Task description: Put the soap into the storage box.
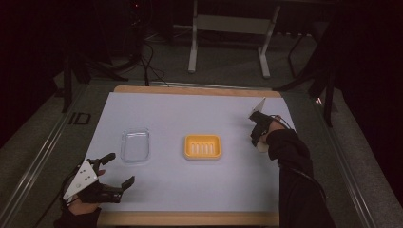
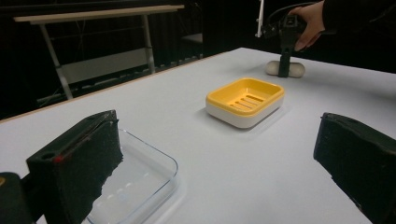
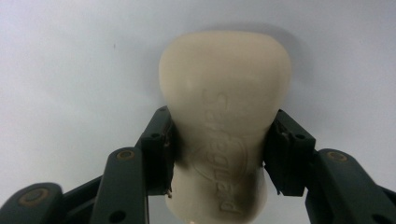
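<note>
1. Two grippers are out: the right gripper [image 3: 219, 154] has its jaws closed on the soap [image 3: 224, 116], right of the yellow dish [image 1: 203, 147], seemingly not yet lifted off the counter [image 1: 190, 114].
2. The left gripper [image 1: 116, 171] hangs wide open and empty near the glass tray [image 1: 135, 145], left of the dish.
3. Likely left: carrying the soap to the dish.
</note>
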### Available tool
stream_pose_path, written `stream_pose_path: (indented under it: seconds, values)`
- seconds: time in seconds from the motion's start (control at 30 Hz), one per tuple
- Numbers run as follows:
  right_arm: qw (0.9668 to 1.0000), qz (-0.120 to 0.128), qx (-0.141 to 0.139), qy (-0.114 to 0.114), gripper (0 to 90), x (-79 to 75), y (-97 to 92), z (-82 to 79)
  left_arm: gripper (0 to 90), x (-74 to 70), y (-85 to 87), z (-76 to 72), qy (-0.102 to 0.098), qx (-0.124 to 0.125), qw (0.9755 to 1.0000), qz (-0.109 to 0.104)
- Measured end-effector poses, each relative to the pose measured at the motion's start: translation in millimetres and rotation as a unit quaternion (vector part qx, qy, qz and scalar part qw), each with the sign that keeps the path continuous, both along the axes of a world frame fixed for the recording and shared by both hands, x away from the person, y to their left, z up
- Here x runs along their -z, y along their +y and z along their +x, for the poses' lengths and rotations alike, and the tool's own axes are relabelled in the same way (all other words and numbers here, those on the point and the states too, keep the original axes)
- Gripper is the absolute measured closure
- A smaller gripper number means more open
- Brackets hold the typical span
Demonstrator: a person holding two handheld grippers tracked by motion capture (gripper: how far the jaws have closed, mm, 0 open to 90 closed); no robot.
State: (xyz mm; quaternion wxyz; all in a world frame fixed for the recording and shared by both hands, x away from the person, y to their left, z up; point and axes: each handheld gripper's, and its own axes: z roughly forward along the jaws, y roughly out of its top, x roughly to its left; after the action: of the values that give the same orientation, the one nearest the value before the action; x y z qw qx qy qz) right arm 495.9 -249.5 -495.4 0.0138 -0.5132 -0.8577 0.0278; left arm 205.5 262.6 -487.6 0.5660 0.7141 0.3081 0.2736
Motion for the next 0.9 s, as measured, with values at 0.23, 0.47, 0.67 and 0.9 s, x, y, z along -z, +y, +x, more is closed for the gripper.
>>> stream_pose_path:
  seconds: [0.23,0.47,0.67,0.9]
  values:
    - [0.9975,-0.013,-0.070,0.000,49.6,-4.5,5.5,-10.8,1.1,0.2,-0.5,0.2,0.001,0.000,1.0000,0.000]
    - [0.9860,0.014,-0.165,0.018,49.6,-10.1,11.8,-25.7,1.1,0.5,-1.1,0.4,0.001,0.001,1.0000,0.002]
    - [0.9739,0.002,-0.225,0.025,49.6,-13.5,14.3,-35.7,1.1,0.4,-1.2,0.0,0.000,0.001,1.0000,0.003]
    - [0.9619,-0.007,-0.273,0.020,49.6,-20.2,15.6,-44.1,1.2,0.6,-1.6,0.2,0.000,0.001,1.0000,0.003]
